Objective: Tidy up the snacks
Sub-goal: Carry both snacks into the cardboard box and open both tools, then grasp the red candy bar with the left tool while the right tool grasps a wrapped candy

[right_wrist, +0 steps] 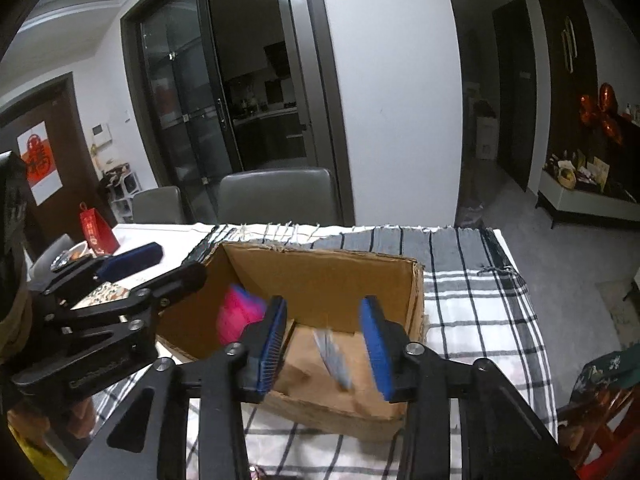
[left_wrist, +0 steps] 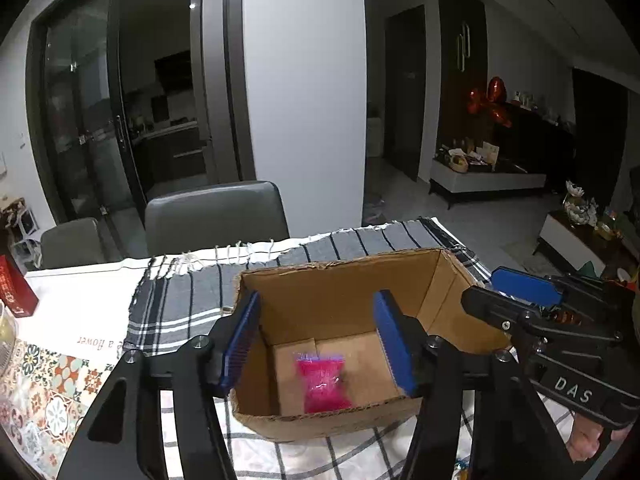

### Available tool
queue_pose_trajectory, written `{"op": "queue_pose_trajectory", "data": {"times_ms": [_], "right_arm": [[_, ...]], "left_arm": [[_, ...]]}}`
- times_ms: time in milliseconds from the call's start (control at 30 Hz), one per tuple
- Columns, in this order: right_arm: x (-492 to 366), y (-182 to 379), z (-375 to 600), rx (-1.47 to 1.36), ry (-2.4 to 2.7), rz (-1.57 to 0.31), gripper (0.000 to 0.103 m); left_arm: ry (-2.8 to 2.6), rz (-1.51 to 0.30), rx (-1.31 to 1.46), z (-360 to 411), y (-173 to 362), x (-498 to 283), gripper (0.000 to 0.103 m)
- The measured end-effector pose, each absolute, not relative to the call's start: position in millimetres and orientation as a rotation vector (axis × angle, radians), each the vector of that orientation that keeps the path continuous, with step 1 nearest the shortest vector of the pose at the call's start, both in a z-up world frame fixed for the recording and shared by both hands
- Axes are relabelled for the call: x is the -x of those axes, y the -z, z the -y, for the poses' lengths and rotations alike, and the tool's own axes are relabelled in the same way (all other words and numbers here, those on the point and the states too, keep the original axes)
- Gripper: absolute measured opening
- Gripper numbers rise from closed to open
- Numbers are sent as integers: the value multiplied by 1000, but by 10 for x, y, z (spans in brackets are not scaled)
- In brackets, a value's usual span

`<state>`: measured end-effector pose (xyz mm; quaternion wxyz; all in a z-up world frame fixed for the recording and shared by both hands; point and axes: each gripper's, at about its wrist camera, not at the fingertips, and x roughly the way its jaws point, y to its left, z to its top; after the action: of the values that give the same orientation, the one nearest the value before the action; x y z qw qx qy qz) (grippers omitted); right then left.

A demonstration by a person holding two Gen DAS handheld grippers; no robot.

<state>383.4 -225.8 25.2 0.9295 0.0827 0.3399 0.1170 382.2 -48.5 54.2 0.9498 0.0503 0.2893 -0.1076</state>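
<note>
Two snacks sit in the box (left_wrist: 340, 300): a pink packet (left_wrist: 322, 384) and a blurred silver one (right_wrist: 334, 360). I hold my left gripper (left_wrist: 320, 344) and right gripper (right_wrist: 324, 344) wide and empty above it, probably just after dropping.

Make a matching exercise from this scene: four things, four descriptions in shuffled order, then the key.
Things:
1. pink snack packet
2. cardboard box
3. left gripper
4. red box

Descriptions:
A. open, holding nothing
B. standing at the table's far left
C. inside the box
D. sitting on the plaid cloth

Pairs: 1-C, 2-D, 3-A, 4-B
</note>
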Motion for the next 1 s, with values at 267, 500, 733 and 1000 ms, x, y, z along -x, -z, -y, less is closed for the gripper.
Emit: {"op": "queue_pose_trajectory", "data": {"times_ms": [267,500,733,1000], "right_arm": [[-3461,-334,2235,-187,-264,-663,40],[-2996,-445,2089,-184,-309,-628,40],[-2595,-478,1907,-159,-362,-607,40],[-2258,-307,1713,-155,-427,-645,40]], "left_arm": [[204,-569,-94,363,-606,-3411,60],[174,-498,-115,210,-706,-2861,60],[148,-480,-128,53,-665,-2377,60],[127,-498,-148,-70,-473,-1999,60]]}}
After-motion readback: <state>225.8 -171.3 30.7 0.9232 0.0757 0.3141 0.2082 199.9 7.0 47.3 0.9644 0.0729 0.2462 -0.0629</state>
